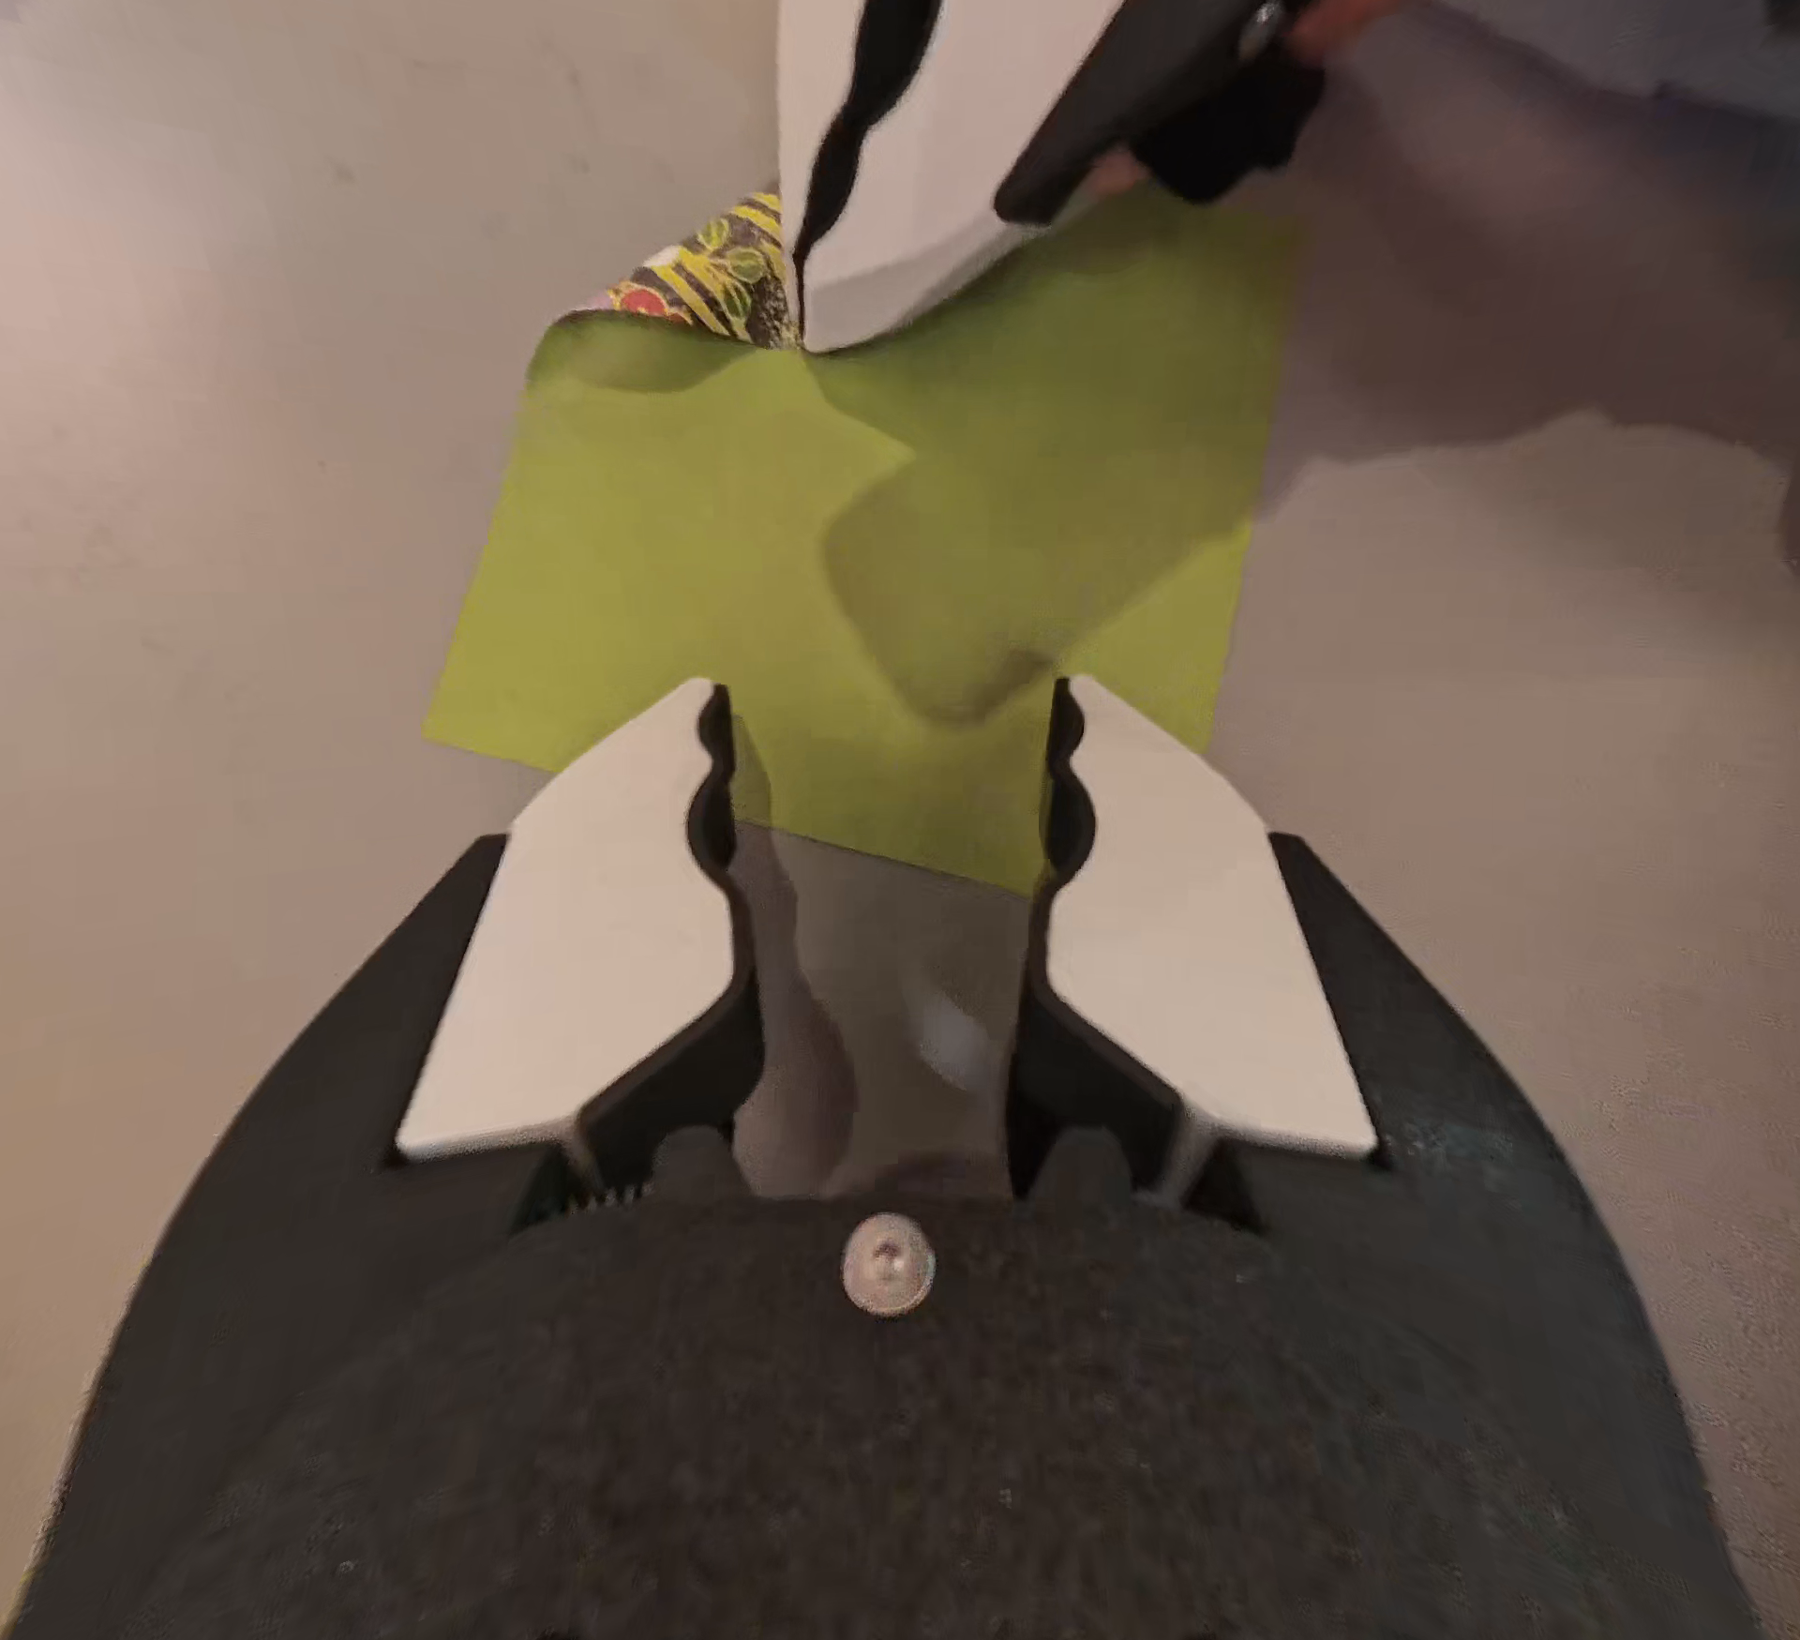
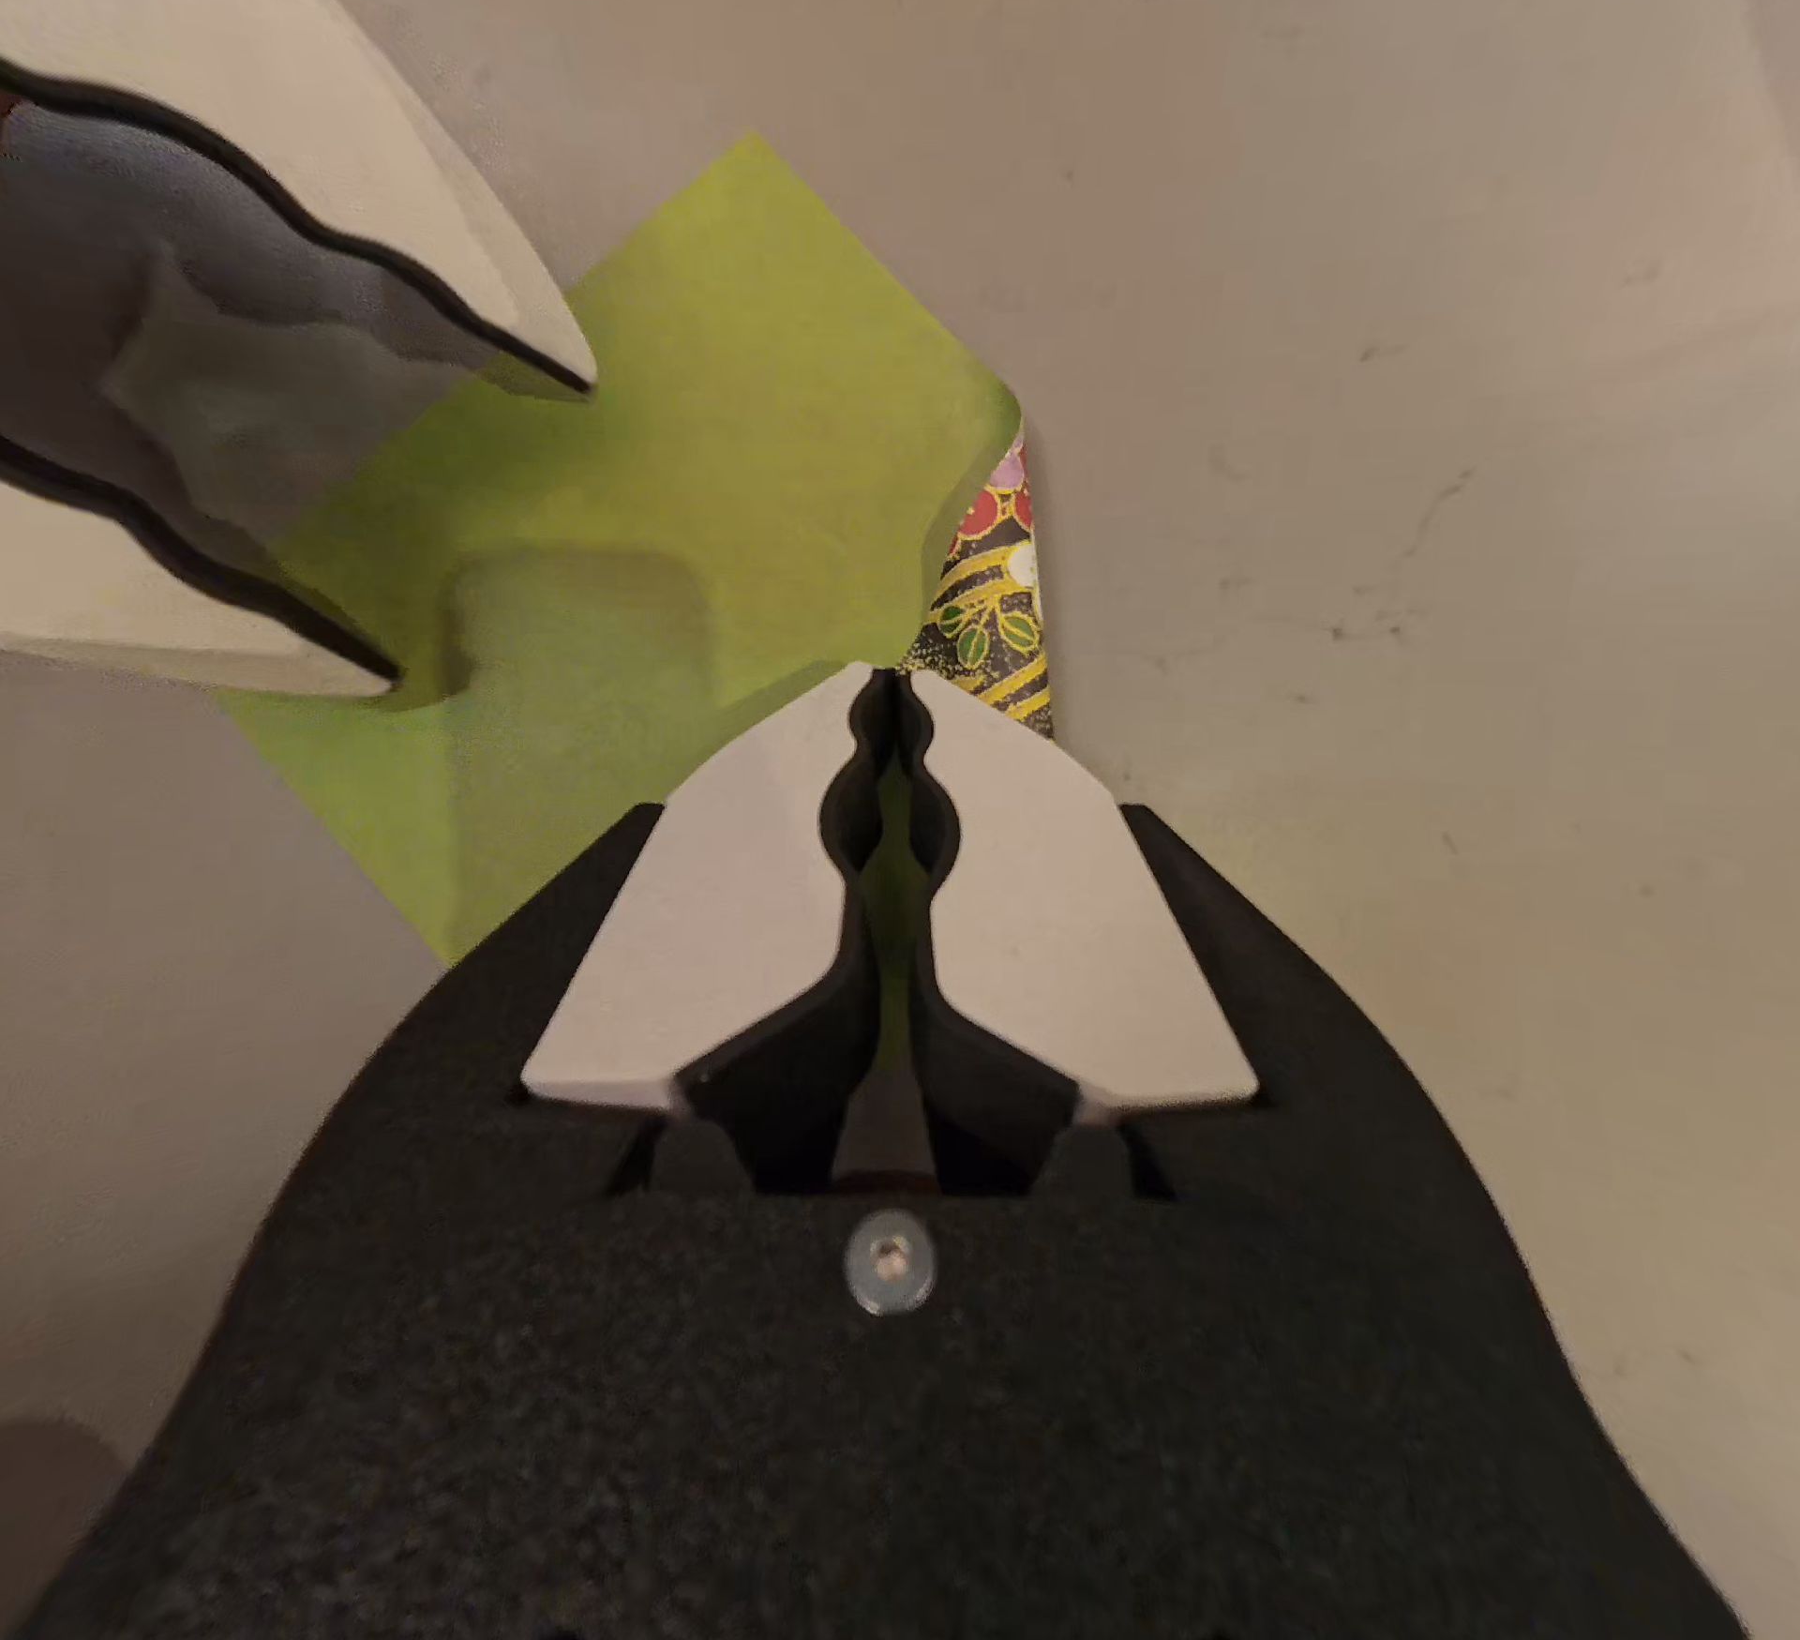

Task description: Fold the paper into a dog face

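- The left gripper (image 1: 886,697) is over the near edge of the paper (image 1: 740,541). Its two fingers are wide apart and hold nothing.
- The paper is green on top and lies flat on the pale table (image 1: 243,473), between the two grippers.
- One far corner (image 1: 716,278) of the paper is lifted and curled back. Its underside has a bright flower pattern.
- The right gripper (image 2: 891,676) has its fingers squeezed together, pinching the paper at that lifted corner (image 2: 993,609).
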`<action>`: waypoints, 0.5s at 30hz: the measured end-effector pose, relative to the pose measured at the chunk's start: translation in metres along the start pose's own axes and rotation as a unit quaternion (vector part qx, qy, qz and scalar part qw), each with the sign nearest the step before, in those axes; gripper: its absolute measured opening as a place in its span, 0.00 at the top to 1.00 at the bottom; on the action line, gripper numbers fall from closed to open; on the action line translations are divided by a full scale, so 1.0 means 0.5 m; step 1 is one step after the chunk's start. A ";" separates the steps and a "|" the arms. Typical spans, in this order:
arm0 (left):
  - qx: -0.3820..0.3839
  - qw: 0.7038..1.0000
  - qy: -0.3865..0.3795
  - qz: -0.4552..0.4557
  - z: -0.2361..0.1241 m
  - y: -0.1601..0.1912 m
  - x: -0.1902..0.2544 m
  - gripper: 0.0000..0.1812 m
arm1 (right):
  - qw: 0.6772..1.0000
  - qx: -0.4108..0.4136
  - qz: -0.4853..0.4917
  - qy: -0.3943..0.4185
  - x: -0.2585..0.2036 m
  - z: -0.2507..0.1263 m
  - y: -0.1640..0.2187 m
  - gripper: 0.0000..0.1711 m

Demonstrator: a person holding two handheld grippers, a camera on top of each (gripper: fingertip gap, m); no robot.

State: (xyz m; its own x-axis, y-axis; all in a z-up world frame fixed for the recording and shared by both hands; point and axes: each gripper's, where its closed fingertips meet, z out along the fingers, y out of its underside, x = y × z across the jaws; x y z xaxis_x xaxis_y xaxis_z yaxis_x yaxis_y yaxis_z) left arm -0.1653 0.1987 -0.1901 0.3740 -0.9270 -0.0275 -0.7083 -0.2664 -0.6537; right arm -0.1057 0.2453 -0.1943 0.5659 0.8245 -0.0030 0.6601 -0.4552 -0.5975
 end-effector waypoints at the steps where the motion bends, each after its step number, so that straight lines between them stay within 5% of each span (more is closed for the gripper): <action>1: -0.004 1.000 0.008 0.004 0.004 0.005 0.006 0.66 | 1.000 -0.001 -0.001 0.003 0.000 0.000 0.000 1.00; 8: 0.010 0.999 0.005 -0.032 0.008 0.000 0.004 0.74 | 1.000 0.020 -0.006 -0.016 -0.047 -0.011 -0.022 1.00; 15: 0.016 0.999 -0.008 -0.036 0.014 -0.006 0.008 0.73 | 0.999 0.017 -0.007 -0.044 -0.123 0.000 -0.020 1.00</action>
State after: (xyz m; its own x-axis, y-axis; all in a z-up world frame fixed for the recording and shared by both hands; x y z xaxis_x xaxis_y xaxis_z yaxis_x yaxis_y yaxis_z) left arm -0.1576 0.1977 -0.1935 0.4332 -0.9013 0.0087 -0.6598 -0.3237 -0.6782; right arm -0.1471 0.1992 -0.1878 0.5108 0.8573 -0.0638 0.6489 -0.4333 -0.6254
